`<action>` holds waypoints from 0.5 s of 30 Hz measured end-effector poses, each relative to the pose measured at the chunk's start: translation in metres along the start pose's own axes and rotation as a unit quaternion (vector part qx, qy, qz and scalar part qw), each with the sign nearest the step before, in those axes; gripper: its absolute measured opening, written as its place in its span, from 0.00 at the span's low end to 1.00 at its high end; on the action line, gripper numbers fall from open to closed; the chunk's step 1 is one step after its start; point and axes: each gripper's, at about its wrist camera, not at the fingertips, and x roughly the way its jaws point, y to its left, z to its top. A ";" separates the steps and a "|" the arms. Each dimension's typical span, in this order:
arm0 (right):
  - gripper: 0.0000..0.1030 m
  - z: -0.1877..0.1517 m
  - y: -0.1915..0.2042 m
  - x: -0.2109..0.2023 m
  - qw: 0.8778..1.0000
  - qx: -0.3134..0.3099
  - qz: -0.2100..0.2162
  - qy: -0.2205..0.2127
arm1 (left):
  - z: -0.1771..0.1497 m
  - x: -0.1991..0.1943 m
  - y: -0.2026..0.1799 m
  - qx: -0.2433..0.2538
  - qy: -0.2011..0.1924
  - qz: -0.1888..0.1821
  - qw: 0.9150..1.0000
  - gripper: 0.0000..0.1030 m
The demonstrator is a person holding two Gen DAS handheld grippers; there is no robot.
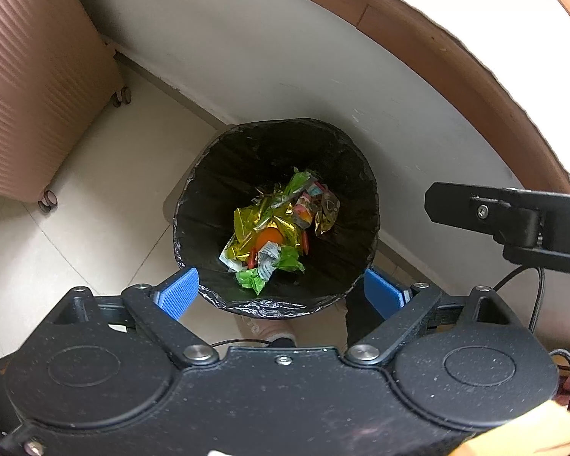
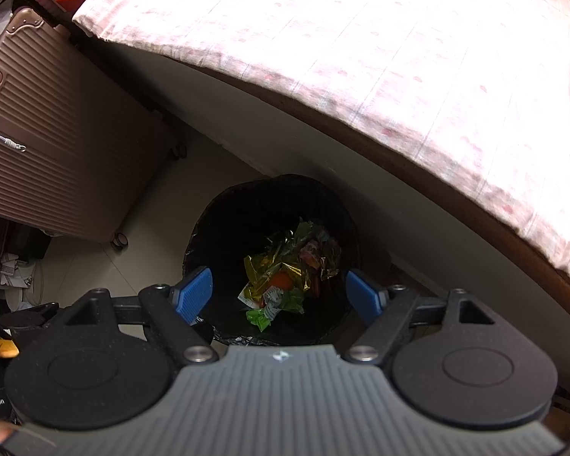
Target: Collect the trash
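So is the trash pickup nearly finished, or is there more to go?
Partly done: crumpled wrappers already lie at the bottom of the black-lined bin. Nothing is in hand: the left gripper and right gripper both hang open and empty over it. Whether more trash is left, these views cannot tell; none shows on the visible floor.

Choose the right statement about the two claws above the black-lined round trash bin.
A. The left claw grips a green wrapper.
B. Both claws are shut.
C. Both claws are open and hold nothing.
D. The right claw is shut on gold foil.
C: the left claw and the right claw have blue pads wide apart, with only the black-lined round trash bin between them.
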 end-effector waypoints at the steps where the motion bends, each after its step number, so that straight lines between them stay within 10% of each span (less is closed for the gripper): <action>1: 0.83 0.000 0.000 0.000 1.000 0.000 0.000 0.000 | 0.000 0.000 -0.001 0.002 0.000 0.001 1.000 0.90; 15: 0.84 0.000 -0.001 0.000 1.000 -0.001 0.001 0.001 | -0.002 0.003 -0.004 0.002 0.005 0.001 1.000 0.90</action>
